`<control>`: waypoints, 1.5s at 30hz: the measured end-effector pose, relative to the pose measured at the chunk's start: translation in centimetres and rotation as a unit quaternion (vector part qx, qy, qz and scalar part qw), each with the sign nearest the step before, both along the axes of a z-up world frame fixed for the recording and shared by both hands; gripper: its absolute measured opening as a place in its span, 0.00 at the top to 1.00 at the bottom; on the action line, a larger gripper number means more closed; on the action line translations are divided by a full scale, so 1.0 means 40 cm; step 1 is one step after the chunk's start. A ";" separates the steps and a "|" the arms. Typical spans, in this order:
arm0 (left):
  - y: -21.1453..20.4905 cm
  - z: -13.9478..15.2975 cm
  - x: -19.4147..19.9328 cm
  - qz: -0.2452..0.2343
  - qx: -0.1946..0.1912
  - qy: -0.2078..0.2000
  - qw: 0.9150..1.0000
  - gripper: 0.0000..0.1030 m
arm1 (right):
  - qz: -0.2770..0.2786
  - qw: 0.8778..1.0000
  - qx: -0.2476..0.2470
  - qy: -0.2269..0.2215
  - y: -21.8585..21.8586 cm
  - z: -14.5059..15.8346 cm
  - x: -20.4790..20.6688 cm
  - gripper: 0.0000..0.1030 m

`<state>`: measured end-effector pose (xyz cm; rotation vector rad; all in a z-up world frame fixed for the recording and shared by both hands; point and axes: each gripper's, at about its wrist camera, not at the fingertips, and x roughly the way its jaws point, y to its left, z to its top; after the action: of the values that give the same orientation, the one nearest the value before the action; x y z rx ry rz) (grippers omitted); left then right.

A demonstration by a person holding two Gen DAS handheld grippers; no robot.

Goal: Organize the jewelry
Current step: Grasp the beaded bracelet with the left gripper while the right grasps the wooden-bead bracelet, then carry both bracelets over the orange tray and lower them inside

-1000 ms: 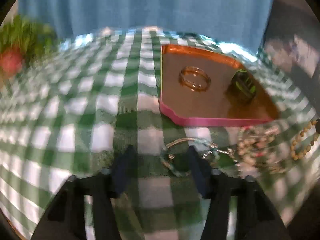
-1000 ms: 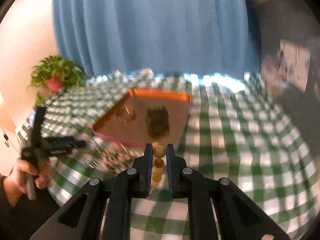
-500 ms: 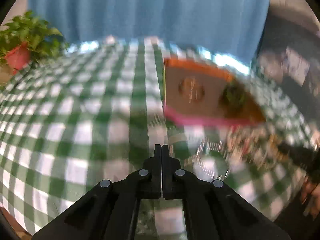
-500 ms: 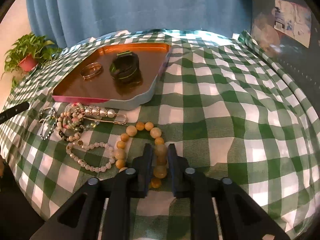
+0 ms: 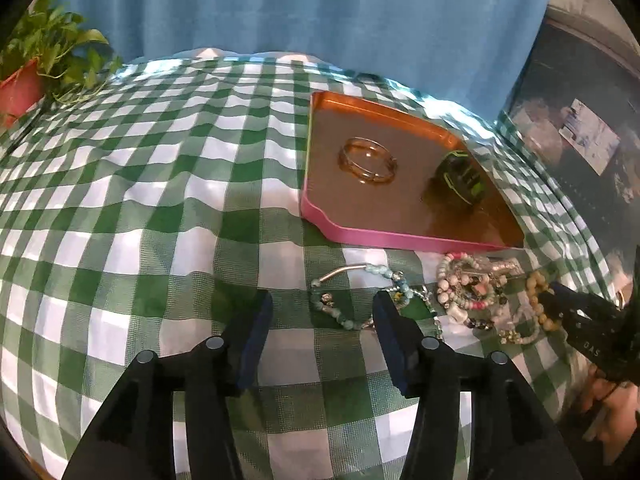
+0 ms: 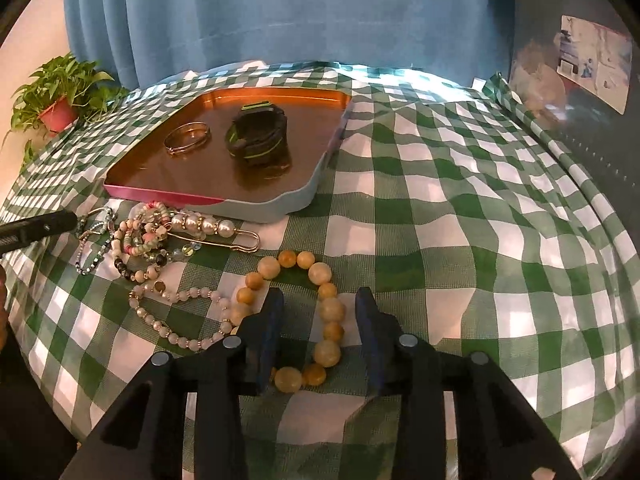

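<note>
My right gripper (image 6: 319, 308) hangs low over the cloth with its jaws opening. One side of the yellow bead bracelet (image 6: 331, 312) lies loose between the fingers, touching neither pad. My left gripper (image 5: 322, 316) is opening too. The green bead bracelet (image 5: 352, 298) lies on the cloth just past its tips, partly behind the right finger (image 5: 386, 320) and not gripped. The orange tray (image 5: 400, 236) (image 6: 264, 204) holds a gold bangle (image 5: 366, 160) (image 6: 187, 138) and a black and green band (image 5: 460, 176) (image 6: 258, 136).
A tangle of bead bracelets (image 5: 472, 292) (image 6: 144, 236), a pearl pin (image 6: 216, 226) and a pale bead strand (image 6: 180, 320) lie in front of the tray. A potted plant (image 6: 60, 96) stands at the far left. The green checked cloth (image 6: 460, 208) drops off at the table's edges.
The right gripper came down with the yellow bracelet, laid it on the cloth and parted its jaws. The left gripper snapped shut on nothing, then opened again near the green bracelet.
</note>
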<state>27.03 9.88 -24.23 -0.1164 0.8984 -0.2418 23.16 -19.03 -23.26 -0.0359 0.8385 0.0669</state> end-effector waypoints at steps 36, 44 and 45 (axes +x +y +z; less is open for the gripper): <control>-0.090 0.049 -0.068 -0.049 0.059 -0.038 0.996 0.94 | -0.002 0.999 0.021 -0.032 -0.008 0.051 -0.018 0.89; -0.097 0.163 -0.150 -0.041 0.042 -0.060 0.996 0.94 | -0.015 0.997 0.036 -0.067 -0.011 0.141 -0.083 0.89; -0.097 0.181 -0.161 -0.039 0.041 -0.065 0.996 0.94 | -0.016 0.997 0.037 -0.069 -0.013 0.148 -0.090 0.89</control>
<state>20.59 6.01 -17.01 0.0107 0.7827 -0.2821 19.56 -19.55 -17.34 0.0424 0.6971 0.0658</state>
